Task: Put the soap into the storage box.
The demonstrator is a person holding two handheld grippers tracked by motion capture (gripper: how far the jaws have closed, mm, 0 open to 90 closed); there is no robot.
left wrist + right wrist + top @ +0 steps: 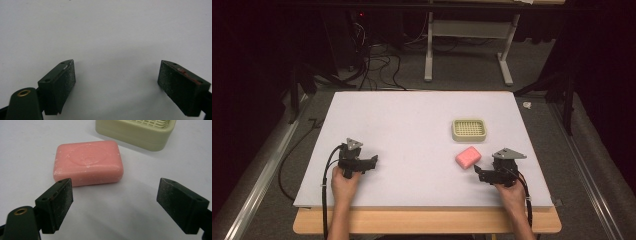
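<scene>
The pink soap (88, 162) is not yet gripped and lies on the counter (402, 130) near the empty dish (469, 129), while both grippers' fingers are spread.

One pink soap bar (468, 156); one soap dish (469, 129); two hand-held grippers: left (371, 162), right (478, 172).

Soap (468, 157) lies on the table (402, 130), just before the soap dish (469, 129).

The soap dish (136, 132) is cut off by the right gripper view's top edge; its far rim is perhaps blurred.
</scene>
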